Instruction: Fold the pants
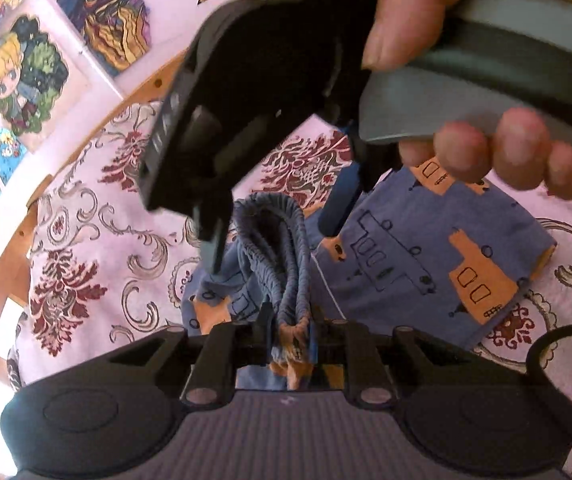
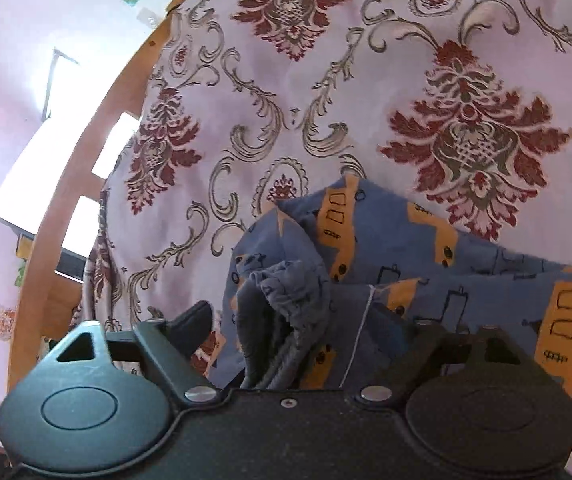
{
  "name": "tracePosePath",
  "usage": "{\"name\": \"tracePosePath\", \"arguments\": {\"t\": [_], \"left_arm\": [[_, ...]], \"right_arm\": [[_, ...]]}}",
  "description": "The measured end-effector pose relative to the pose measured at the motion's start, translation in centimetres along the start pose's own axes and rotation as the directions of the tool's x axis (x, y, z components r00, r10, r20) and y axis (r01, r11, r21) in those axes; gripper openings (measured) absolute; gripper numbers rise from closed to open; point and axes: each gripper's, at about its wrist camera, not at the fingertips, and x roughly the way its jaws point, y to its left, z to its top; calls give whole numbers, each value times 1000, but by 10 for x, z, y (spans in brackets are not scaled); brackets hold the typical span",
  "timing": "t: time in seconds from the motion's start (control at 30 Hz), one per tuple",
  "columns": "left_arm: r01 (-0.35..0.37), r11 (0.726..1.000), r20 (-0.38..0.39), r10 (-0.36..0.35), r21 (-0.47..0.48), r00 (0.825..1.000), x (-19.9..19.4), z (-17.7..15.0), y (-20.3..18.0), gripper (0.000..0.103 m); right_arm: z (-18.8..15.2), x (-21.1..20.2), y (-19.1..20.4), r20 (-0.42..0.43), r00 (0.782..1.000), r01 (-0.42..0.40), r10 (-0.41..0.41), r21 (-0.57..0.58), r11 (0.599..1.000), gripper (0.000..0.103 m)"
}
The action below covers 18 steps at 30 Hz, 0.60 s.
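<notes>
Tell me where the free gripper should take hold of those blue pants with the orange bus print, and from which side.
Take the blue, orange-printed pants at the gathered elastic waistband, beside where the left gripper already pinches it. The band stands up bunched off the floral cloth, so fingers can straddle it from above. The right gripper looks open around it.

We find no readable words, brand names or numbers in either view. The blue cotton pants with orange patches carry only drawn black outlines of small rectangles and circles, which look like pictures, not letters, and the pale tablecloth with dark red floral medallions bears ornament alone. The colourful cartoon pictures on the white wall show figures and swirls but no writing that we can make out, and the black grippers show no legible marking.
</notes>
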Motion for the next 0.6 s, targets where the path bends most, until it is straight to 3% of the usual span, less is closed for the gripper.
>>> {"name": "tracePosePath", "arguments": {"t": [0.03, 0.1, 0.2, 0.43, 0.6], "left_arm": [[-4, 1000, 3, 4, 7, 1000, -1, 0, -1, 19], [-13, 1000, 9, 13, 16, 1000, -4, 1, -3, 19], [-36, 999, 15, 36, 24, 999, -7, 2, -4, 19], [-53, 999, 38, 53, -5, 998, -21, 17, 0, 20], [-17, 1000, 56, 18, -18, 998, -28, 32, -12, 21]], "right_arm": [[-2, -1, -1, 9, 1000, 9, -9, -1, 1000, 69], [-4, -4, -2, 20, 1000, 2, -2, 10, 1000, 43], [-5, -10, -2, 38, 999, -9, 9, 1, 1000, 32], [1, -35, 6, 69, 997, -34, 38, -62, 997, 27], [0, -56, -8, 63, 998, -22, 28, -91, 996, 27]]}}
